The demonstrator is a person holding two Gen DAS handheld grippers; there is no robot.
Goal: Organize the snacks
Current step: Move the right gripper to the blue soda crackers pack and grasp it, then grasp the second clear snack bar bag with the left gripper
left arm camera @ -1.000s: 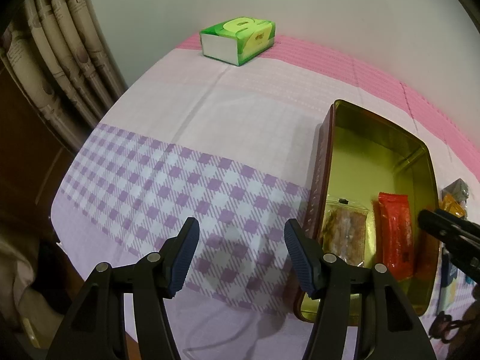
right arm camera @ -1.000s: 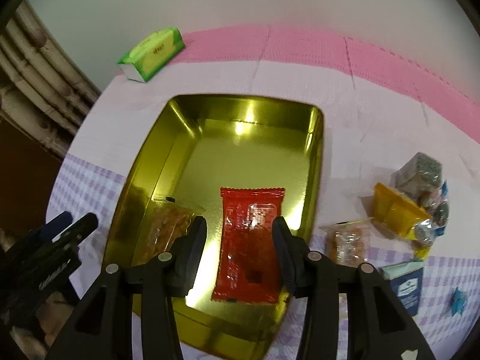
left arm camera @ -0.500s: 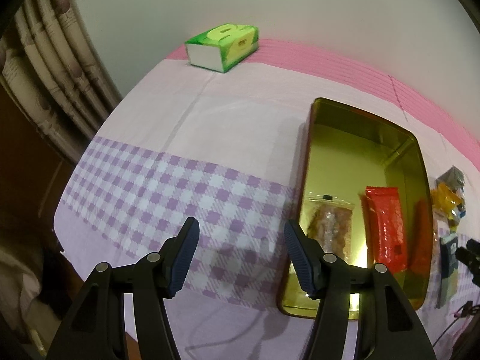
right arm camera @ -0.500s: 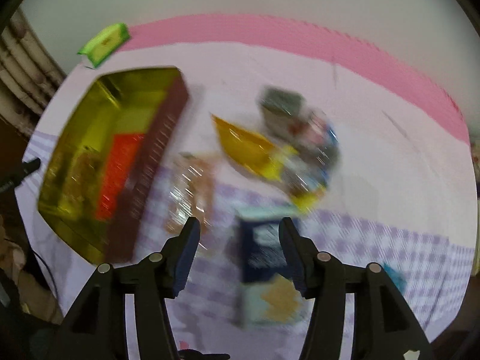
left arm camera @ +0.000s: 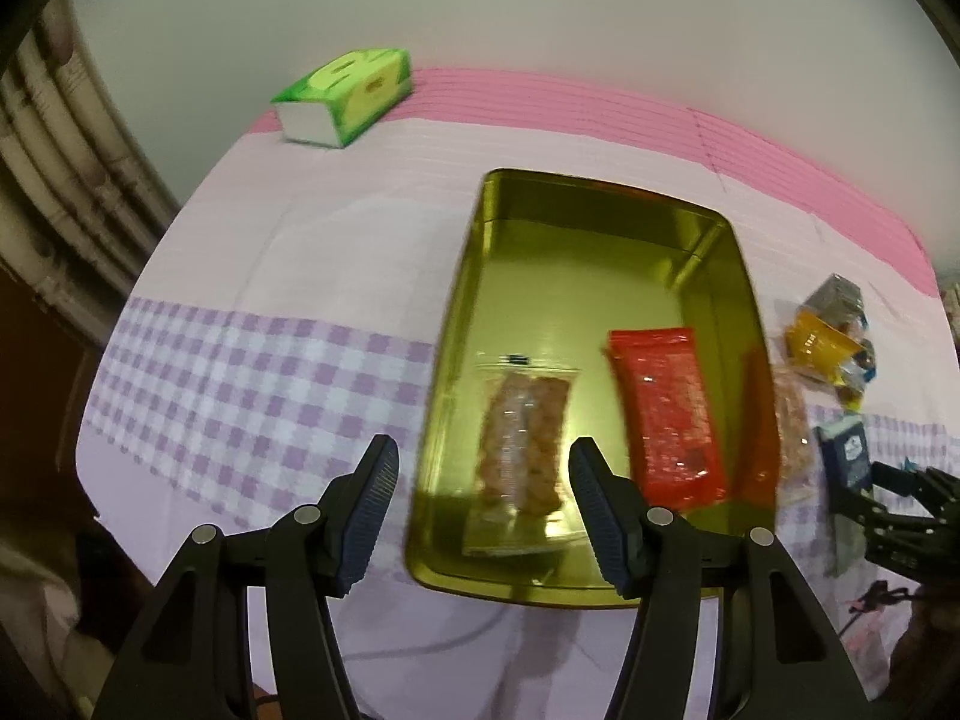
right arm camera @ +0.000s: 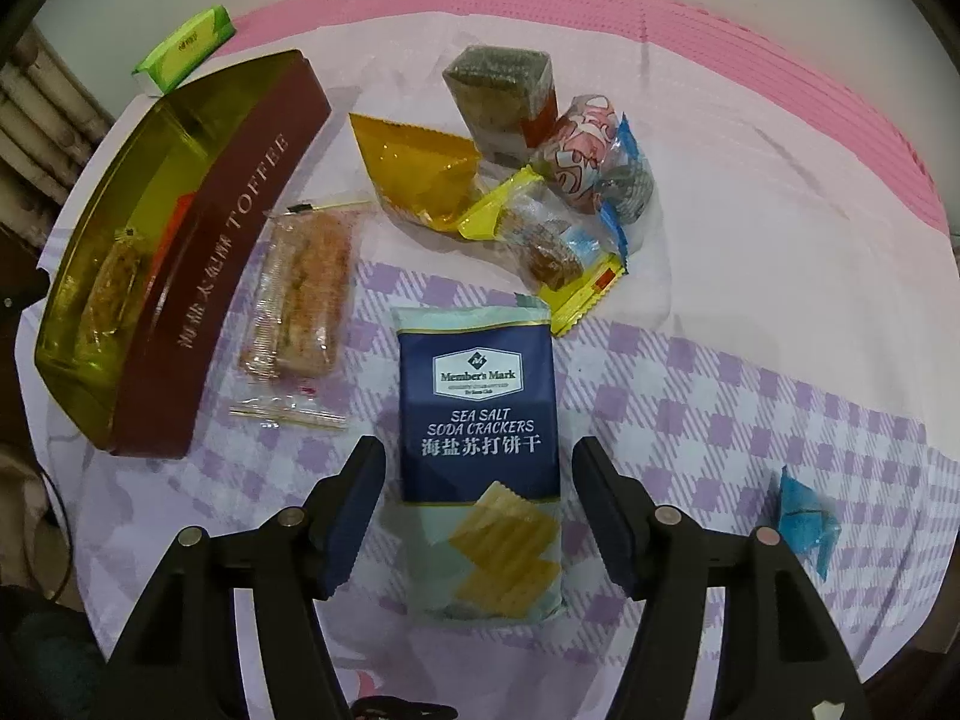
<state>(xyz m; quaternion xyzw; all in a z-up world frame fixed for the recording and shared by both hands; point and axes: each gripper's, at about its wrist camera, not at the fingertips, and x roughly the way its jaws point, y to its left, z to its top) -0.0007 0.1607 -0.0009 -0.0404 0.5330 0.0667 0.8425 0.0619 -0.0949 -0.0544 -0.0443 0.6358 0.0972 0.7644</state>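
Observation:
A gold toffee tin (left arm camera: 600, 222) (right arm camera: 240, 180) lies open on the table. A clear biscuit pack (left arm camera: 522, 450) and a red pack (left arm camera: 663, 414) lie inside it. My left gripper (left arm camera: 483, 510) is open above the tin's near end. My right gripper (right arm camera: 477, 516) is open, its fingers either side of a blue soda cracker pack (right arm camera: 480, 420) lying on the cloth. A second clear biscuit pack (right arm camera: 297, 300) lies beside the tin. A yellow pack (right arm camera: 420, 171) and several small wrapped snacks (right arm camera: 576, 180) lie beyond.
A green tissue box (left arm camera: 345, 96) (right arm camera: 183, 48) stands at the far left by the wall. A small blue wrapper (right arm camera: 804, 510) lies at the right. The table's front edge is close below both grippers. A curtain (left arm camera: 54, 192) hangs at the left.
My right gripper swung from over the tin to the loose snacks and now straddles the cracker pack. My left gripper moved right, over the tin's near end.

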